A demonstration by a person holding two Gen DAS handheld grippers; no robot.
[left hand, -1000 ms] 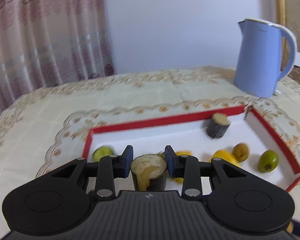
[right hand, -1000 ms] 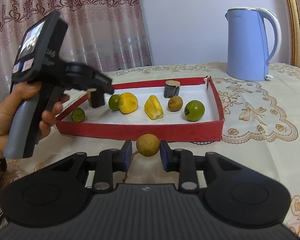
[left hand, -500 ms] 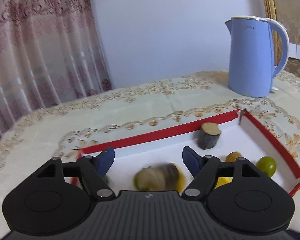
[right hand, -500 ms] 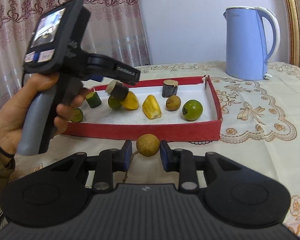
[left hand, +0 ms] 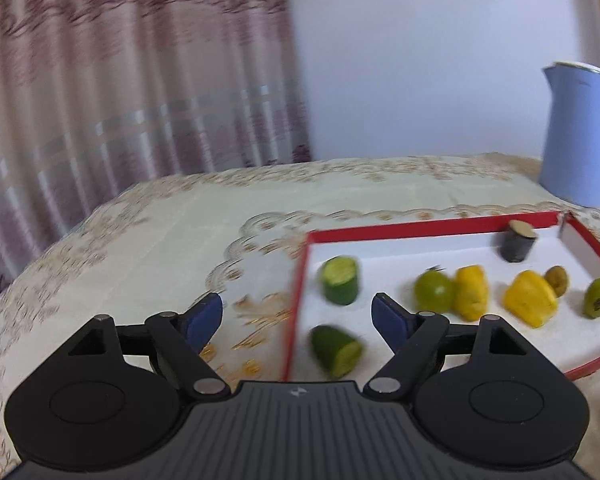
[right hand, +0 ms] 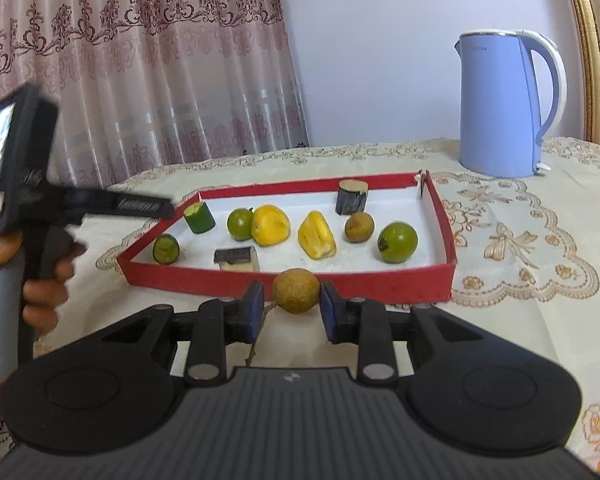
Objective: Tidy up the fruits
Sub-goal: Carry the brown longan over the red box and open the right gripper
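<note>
The red tray (right hand: 284, 280) with a white floor holds two cut green pieces (right hand: 199, 217), a lime (right hand: 240, 224), two yellow pieces (right hand: 271, 225), a brown fruit (right hand: 359, 227), a green round fruit (right hand: 397, 242) and an upright dark stub (right hand: 352, 197). A second dark stub (right hand: 236, 259) lies on its side near the front wall. My left gripper (left hand: 296, 318) hangs over the tray's left edge, jaws opening, nothing held between them. In front of the tray, my right gripper (right hand: 291, 306) is shut on a brown round fruit (right hand: 296, 291).
A blue kettle (right hand: 500, 104) stands at the back right of the cloth-covered table (right hand: 520, 240). A curtain (right hand: 140, 60) hangs behind on the left. A hand (right hand: 40, 284) holds the left gripper's handle at the left of the right wrist view.
The left gripper opened and let go of the dark stub, which now lies in the tray. It then pulled back to the left of the tray. The right gripper stayed put.
</note>
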